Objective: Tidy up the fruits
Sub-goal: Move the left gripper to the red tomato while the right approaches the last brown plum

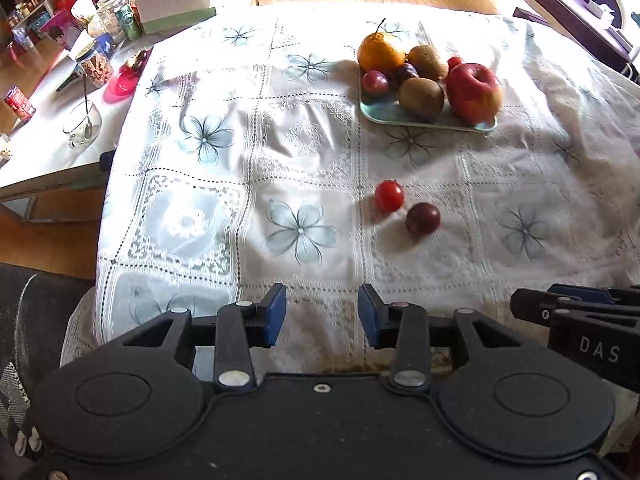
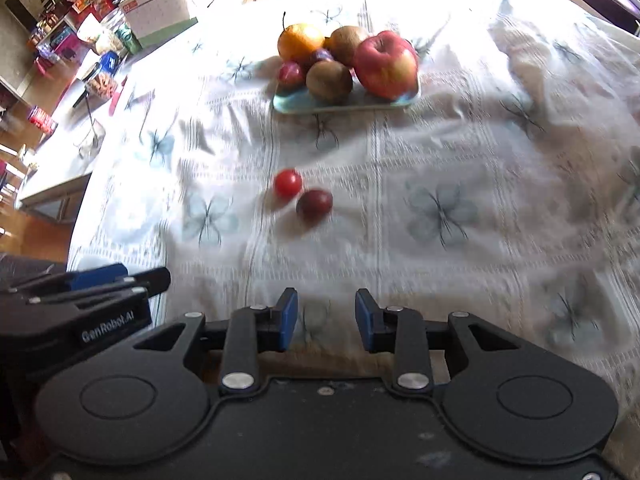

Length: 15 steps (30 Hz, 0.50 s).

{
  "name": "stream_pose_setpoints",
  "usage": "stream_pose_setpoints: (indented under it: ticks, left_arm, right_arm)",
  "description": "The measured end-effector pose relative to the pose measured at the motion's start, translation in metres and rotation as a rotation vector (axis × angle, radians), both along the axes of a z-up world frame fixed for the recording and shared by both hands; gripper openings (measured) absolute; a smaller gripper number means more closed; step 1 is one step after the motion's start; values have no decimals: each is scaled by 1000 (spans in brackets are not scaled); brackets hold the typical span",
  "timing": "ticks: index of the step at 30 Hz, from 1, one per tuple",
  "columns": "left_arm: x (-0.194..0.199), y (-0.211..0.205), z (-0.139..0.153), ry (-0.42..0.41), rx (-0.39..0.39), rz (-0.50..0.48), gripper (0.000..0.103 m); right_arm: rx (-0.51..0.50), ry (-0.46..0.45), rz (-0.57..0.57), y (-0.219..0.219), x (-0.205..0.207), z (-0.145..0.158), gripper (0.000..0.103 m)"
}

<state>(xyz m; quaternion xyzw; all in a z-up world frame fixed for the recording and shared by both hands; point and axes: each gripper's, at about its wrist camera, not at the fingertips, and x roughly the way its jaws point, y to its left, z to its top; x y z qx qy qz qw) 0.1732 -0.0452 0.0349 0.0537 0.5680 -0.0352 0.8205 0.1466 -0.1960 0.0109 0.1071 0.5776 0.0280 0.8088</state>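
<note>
fruits remaining loose: one red tomato (image 1: 389, 195) and one dark plum (image 1: 423, 219), just beside each other on the cloth-covered surface (image 1: 304, 152), ahead of both grippers and slightly right of the left gripper (image 1: 322, 314). tray (image 1: 384, 114) lies farther ahead, already carrying an orange (image 1: 380, 53), two kiwis, an apple (image 1: 474, 92) and small plums. left gripper: fingers apart, nothing between. right gripper (image 2: 326, 316): fingers apart, nothing between.

recommendation, as judgement: take one fruit at a time, approach from above, close gently since both will roll, and set it into the bare near part of the tray.

left wrist view is sharp and shows a glass with spoon (image 1: 83, 124) on an adjoining table; right wrist view is motion-blurred.
</note>
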Motion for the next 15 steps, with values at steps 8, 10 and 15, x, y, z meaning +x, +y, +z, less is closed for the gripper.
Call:
stream_pose_setpoints:
  ticks: [8, 10, 15]
  left_arm:
    - [53, 2, -54, 24, 46, 56, 48]
    - [61, 8, -63, 39, 35, 73, 48]
    - [68, 23, -72, 61, 24, 107, 48]
  right_arm:
    - [24, 54, -63, 11, 76, -52, 34]
    - [38, 68, -66, 17, 86, -61, 34]
    - [10, 79, -104, 28, 105, -80, 36]
